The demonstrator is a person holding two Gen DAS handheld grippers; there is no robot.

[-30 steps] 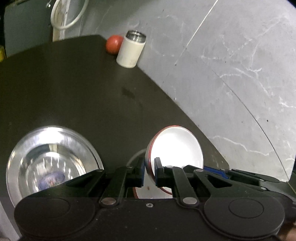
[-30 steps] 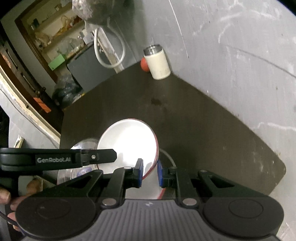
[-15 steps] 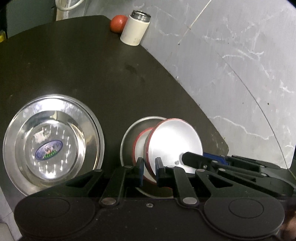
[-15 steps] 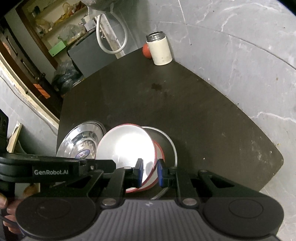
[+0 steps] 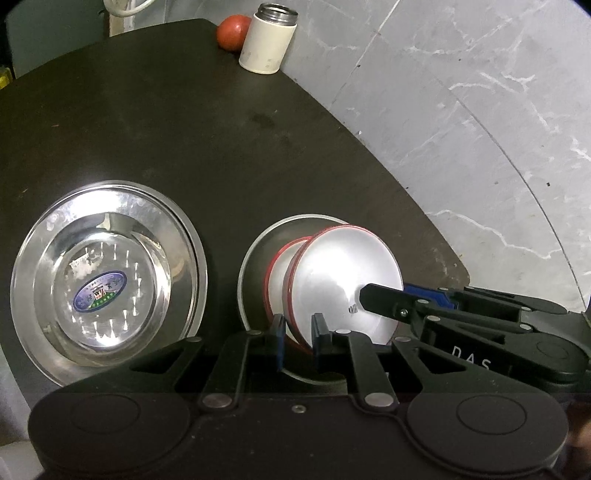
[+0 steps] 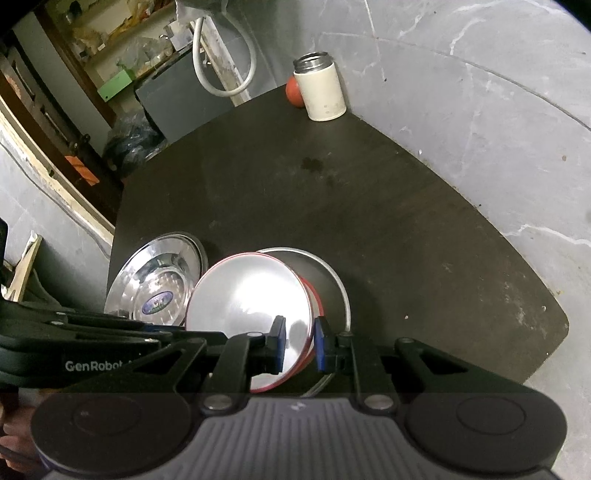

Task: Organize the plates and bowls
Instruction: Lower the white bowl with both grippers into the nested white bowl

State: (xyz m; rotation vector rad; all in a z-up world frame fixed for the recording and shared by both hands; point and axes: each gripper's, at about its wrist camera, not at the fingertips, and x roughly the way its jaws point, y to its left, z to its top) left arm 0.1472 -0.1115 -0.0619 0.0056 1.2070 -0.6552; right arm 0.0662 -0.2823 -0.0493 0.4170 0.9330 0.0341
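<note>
A steel bowl with a red rim (image 5: 343, 280) hangs tilted between both grippers. My left gripper (image 5: 297, 332) is shut on its near rim. My right gripper (image 6: 300, 341) is shut on the rim at the opposite side, and it also shows at the right of the left wrist view. Directly under the held bowl, a second red-rimmed bowl (image 5: 279, 266) rests in a shallow steel plate (image 5: 255, 251). To the left lies a larger steel plate (image 5: 103, 280) with a blue sticker. The held bowl (image 6: 247, 299) hides most of the lower bowl in the right wrist view.
A dark table (image 5: 184, 110) carries a white flask (image 5: 267, 40) and a red ball (image 5: 231, 31) at its far corner. A grey marble floor lies to the right. In the right wrist view, shelves, a hose and a dark cabinet (image 6: 181, 96) stand beyond the table.
Both grippers have moved with the bowl so that it now hangs over the small steel plate; the second red-rimmed bowl and the large plate have come fully into view.
</note>
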